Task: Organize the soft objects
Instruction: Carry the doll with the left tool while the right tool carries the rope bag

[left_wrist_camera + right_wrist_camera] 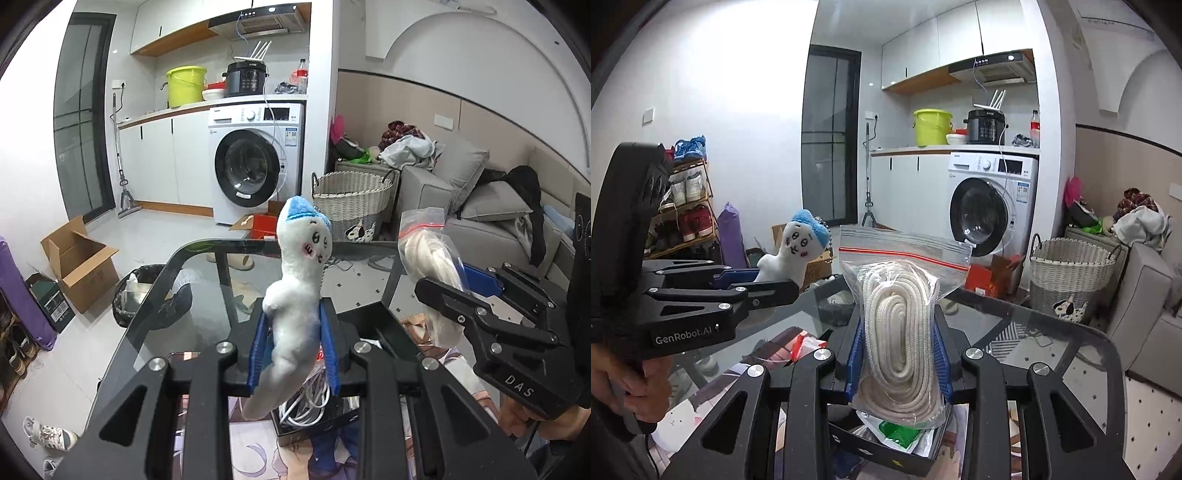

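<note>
A white plush toy [291, 314] with a blue cap stands upright between the blue pads of my left gripper [293, 343], which is shut on its body above the glass table [192, 280]. My right gripper [899, 354] is shut on a clear zip bag of coiled white rope [901, 332], held upright. In the left wrist view the right gripper [447, 295] sits to the right with the rope bag [424, 254]. From the right wrist view, the left gripper [764, 286] with the plush toy [792, 251] is at the left, held by a hand [631, 387].
A black box [886, 446] with packets and a white cable [306, 402] lies on the table under the grippers. Beyond the table stand a woven basket [351, 199], a washing machine [255, 162], a grey sofa [480, 206], a cardboard box [77, 262] and a shoe rack [687, 206].
</note>
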`<state>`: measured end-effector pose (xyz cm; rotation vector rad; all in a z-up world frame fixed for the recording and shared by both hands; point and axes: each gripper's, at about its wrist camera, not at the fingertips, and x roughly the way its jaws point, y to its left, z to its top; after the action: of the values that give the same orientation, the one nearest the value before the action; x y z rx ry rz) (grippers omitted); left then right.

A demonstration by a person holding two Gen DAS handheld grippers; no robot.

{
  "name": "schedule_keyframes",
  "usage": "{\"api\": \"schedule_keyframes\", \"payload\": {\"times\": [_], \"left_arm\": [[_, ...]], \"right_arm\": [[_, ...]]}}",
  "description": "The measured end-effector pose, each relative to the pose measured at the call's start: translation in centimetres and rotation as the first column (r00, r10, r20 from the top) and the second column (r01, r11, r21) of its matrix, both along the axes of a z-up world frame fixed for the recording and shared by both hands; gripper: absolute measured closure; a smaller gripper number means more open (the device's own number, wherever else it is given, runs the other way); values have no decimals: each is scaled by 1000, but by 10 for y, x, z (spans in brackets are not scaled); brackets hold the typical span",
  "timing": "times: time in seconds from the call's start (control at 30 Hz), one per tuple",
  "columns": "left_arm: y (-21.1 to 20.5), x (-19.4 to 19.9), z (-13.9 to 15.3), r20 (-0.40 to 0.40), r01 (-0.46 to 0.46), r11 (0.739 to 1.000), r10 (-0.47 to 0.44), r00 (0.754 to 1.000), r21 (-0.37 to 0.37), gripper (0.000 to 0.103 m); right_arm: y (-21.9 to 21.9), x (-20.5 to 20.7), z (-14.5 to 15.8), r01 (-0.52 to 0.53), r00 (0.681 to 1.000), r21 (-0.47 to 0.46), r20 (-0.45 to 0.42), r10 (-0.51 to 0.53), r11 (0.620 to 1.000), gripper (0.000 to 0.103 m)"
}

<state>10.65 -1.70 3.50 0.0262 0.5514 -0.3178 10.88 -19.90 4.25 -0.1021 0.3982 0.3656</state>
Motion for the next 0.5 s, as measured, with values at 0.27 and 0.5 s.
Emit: {"api": "schedule_keyframes", "payload": {"times": [0.27, 0.5], "left_arm": [[-11, 26, -28, -152, 1, 1000, 3, 988, 24, 78], [-15, 42, -42, -196, 5, 1000, 1, 981, 31, 78]], "right_arm": [[3, 23, -34, -1, 990, -43, -141, -5, 999, 70], [3, 31, -46, 16, 986, -65, -166, -26, 998, 71]]}}
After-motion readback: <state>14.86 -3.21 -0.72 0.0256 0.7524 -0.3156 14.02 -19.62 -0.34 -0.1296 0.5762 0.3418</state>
